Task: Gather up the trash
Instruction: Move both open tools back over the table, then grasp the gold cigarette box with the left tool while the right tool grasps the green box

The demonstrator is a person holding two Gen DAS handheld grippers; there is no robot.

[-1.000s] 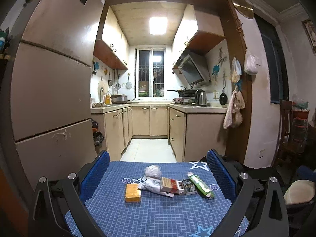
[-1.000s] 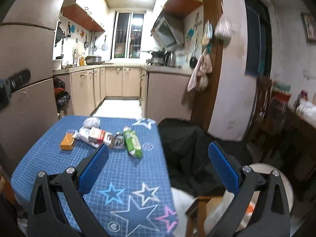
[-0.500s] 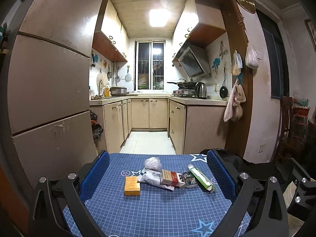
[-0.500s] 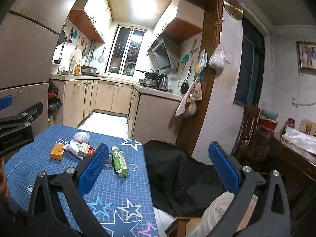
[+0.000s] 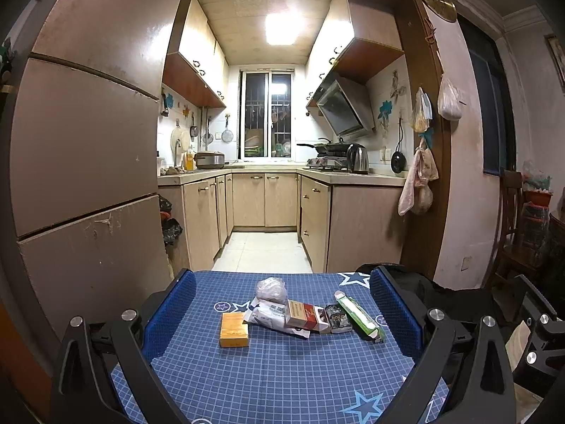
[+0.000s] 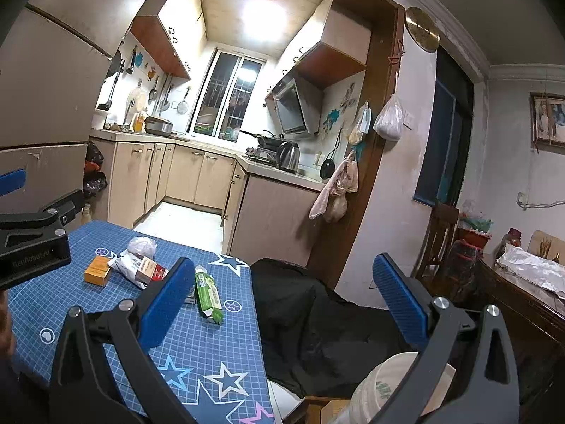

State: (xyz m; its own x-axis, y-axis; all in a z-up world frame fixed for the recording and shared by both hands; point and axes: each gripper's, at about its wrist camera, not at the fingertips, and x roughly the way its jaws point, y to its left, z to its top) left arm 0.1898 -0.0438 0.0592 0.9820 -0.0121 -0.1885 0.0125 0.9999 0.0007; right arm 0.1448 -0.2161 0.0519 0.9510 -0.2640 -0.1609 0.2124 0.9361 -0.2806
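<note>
A row of trash lies on the blue star-patterned tablecloth (image 5: pixel 268 371): an orange box (image 5: pixel 233 329), a crumpled clear plastic ball (image 5: pixel 271 290), a white wrapper (image 5: pixel 266 316), a red and white cigarette pack (image 5: pixel 303 314), a small dark packet (image 5: pixel 338 318) and a green carton (image 5: pixel 360 316). My left gripper (image 5: pixel 280 314) is open and empty, held above the near side of the table with the trash between its fingers in view. My right gripper (image 6: pixel 286 300) is open and empty, off the table's right edge, over a black bag (image 6: pixel 317 321). The green carton (image 6: pixel 208 295) and orange box (image 6: pixel 97 271) also show there.
The black bag (image 5: pixel 434 296) hangs beside the table's right edge. A fridge (image 5: pixel 70 162) stands at the left. A kitchen with cabinets (image 5: pixel 265 199) lies beyond the table. A wooden chair (image 6: pixel 438 243) and a cluttered side table (image 6: pixel 522 282) stand at the right.
Both grippers have tilted upward and drawn back a little, so the table sits lower in both views. The right gripper has swung right toward the black bag. No trash has moved.
</note>
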